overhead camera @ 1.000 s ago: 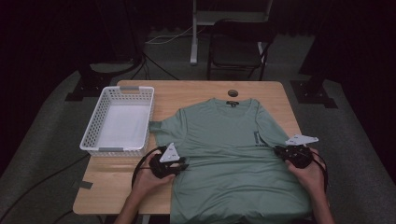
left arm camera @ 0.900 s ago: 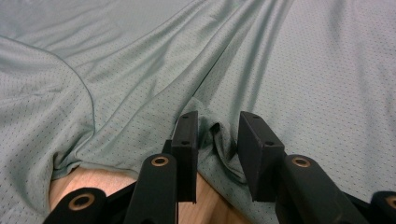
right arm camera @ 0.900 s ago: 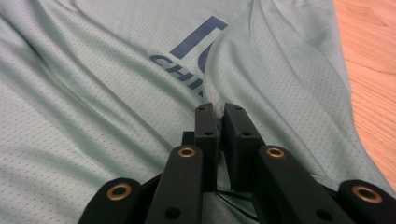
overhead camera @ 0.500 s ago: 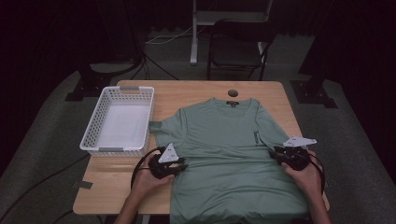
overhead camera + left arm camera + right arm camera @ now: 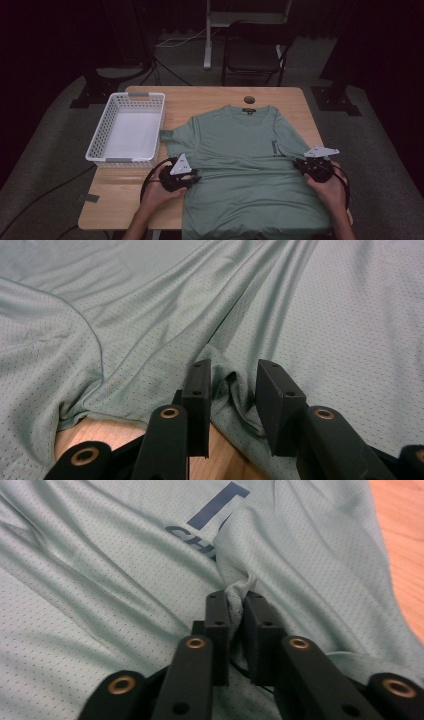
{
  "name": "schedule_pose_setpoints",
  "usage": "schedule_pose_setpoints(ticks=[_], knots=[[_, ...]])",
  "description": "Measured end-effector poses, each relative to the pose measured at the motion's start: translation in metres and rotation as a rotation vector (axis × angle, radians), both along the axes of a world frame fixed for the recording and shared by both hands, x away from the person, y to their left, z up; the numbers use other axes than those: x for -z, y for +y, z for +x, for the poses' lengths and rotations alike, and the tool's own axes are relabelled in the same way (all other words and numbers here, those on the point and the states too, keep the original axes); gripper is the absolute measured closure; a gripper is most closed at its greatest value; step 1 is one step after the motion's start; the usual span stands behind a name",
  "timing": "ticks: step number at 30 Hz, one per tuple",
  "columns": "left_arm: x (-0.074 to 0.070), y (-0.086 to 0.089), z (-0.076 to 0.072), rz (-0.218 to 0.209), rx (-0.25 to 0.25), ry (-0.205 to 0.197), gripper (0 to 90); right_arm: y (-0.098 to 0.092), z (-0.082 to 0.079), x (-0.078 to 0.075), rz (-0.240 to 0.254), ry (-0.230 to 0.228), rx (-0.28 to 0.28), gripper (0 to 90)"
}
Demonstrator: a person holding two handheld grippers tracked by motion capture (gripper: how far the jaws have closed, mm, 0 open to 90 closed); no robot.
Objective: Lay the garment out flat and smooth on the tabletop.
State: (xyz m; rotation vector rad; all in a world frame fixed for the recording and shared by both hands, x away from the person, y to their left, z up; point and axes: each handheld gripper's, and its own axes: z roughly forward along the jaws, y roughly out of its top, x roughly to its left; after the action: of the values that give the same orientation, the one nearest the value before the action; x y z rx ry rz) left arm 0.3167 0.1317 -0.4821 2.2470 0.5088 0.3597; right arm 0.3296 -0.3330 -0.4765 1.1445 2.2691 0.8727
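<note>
Green mesh fabric of the T-shirt (image 5: 245,175) is lying spread flat on the wooden table (image 5: 210,97), reaching from the left tongs (image 5: 192,178) across to the right tongs (image 5: 298,164). Beyond the left tongs, a white plastic basket (image 5: 127,129) is sitting just beside the shirt's sleeve, well clear of both tools. Nothing is blocking either pair. The left tongs (image 5: 232,390) are standing about halfway apart, with a raised fold of shirt edge between the 2 jaws and not squeezed. The right tongs (image 5: 235,611), having just been closing, are pinching a bunched ridge of shirt near its dark printed lettering (image 5: 207,522).
</note>
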Motion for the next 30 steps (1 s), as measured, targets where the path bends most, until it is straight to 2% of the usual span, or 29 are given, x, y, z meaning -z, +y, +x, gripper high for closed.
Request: schedule_pose_setpoints(ticks=[9,18,20,22,30], knots=[[-0.001,0.003,-0.002,0.009,0.008,-0.003,63.3,-0.003,-0.001,-0.012,-0.014,-0.040,-0.002,84.8],[-0.002,0.008,-0.006,0.022,0.003,-0.002,62.9,-0.013,-0.001,-0.019,-0.009,-0.059,0.015,84.7],[-0.002,0.008,-0.008,0.025,-0.004,-0.007,62.8,-0.015,-0.001,-0.019,-0.008,-0.060,0.020,84.7],[-0.003,0.009,-0.009,0.036,-0.019,-0.028,62.3,-0.016,0.000,-0.019,-0.009,-0.062,0.019,84.8],[-0.003,0.018,-0.010,0.037,-0.045,-0.031,60.3,-0.020,0.001,-0.022,-0.006,-0.073,0.031,84.8]])
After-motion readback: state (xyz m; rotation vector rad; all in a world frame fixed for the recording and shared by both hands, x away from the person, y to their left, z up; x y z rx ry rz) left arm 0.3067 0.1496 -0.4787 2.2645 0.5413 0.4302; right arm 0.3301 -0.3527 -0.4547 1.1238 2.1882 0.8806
